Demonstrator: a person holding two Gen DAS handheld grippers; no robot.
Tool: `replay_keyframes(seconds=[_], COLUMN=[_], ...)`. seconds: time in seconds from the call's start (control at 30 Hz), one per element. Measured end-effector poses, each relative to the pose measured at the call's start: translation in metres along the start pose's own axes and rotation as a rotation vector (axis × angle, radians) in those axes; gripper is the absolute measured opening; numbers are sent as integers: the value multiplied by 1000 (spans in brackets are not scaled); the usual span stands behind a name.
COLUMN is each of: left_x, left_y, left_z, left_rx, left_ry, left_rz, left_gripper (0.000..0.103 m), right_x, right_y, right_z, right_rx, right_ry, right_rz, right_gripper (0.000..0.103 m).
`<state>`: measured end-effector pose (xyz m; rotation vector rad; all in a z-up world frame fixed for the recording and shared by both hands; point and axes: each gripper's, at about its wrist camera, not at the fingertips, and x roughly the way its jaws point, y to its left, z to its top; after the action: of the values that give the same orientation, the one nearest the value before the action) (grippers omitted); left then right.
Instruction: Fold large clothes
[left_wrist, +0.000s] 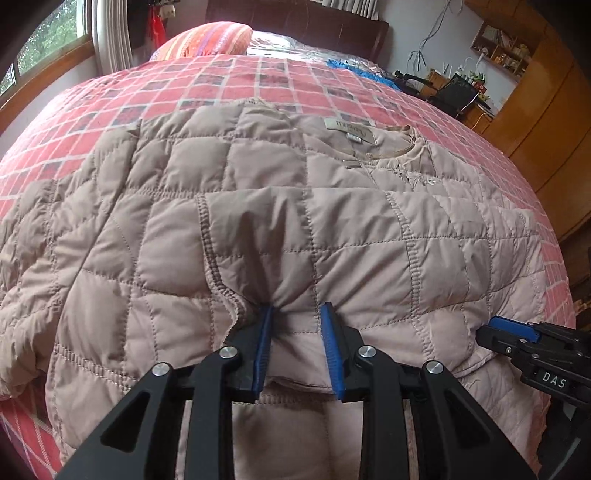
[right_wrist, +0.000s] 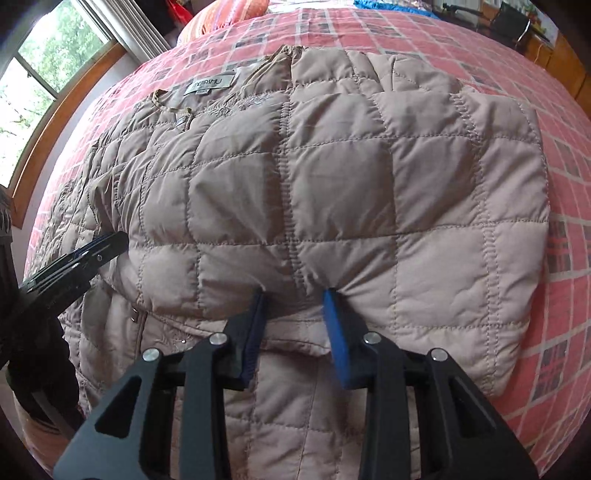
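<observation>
Left wrist view looks up the bed (left_wrist: 258, 85), where a beige quilted jacket (left_wrist: 258, 221) lies spread over a red and pink checked bedspread (left_wrist: 110, 107). The left gripper (left_wrist: 297, 314) has its blue-padded fingers (left_wrist: 264, 347) clamped on a bunched fold of the jacket's padded fabric at the near edge; the cloth puckers between them. Off to the right, the right gripper (left_wrist: 509, 332) shows side-on, its tip against the same folded edge. A woven neck label (left_wrist: 349, 130) sits at the collar toward the far end, and a striped orange pillow (left_wrist: 207, 38) lies beyond it near the window (left_wrist: 40, 48). Wooden cabinets (left_wrist: 546, 122) stand along the right wall.

From the right wrist view, the right gripper (right_wrist: 293, 299) pinches another gathered fold of the jacket (right_wrist: 332, 166), the blue fingers (right_wrist: 336, 332) pressing in from both sides with fabric humped up ahead of them. The left gripper (right_wrist: 110, 240) enters from the left edge, its tip touching the jacket. The neck label (right_wrist: 210, 85) is at upper left, and the bedspread (right_wrist: 565, 221) frames the jacket on the right.
</observation>
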<state>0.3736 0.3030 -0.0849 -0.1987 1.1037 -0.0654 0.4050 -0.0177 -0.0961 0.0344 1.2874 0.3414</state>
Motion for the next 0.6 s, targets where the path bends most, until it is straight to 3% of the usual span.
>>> replay_keyframes(seconds=[0.17,0.2,0.27,0.3,0.43,0.5,0.6], left_x=[-9,-16,-38,-53,-103,-121,-142], left_y=[5,8,18,26,77,113,171], left_z=[4,4,2,-1,-19,-34,-62], left_rx=[-27,-44,-62,-65,-124,-179,-274], left_ry=[24,29,3,-23,-105,-125,-133], left_rz=[-22,-30,-47,-41,-49,-2,90], left_gripper=[28,28,35,43,56,62,63], right_x=[-9,-18,-32,-39,-50,-45,-36], right_y=[-3,-8,-2,3,26,42,62], right_z=[3,1,-2,-3,-8,-9,-10], right_rx=[17,18,0,-10,-50,-76,-115], right_ry=[13,14,-2,-13,-2,26,53], right_rz=[31,41,68,84,163,164,167], right_gripper=[32,36,37,37,38,38,38])
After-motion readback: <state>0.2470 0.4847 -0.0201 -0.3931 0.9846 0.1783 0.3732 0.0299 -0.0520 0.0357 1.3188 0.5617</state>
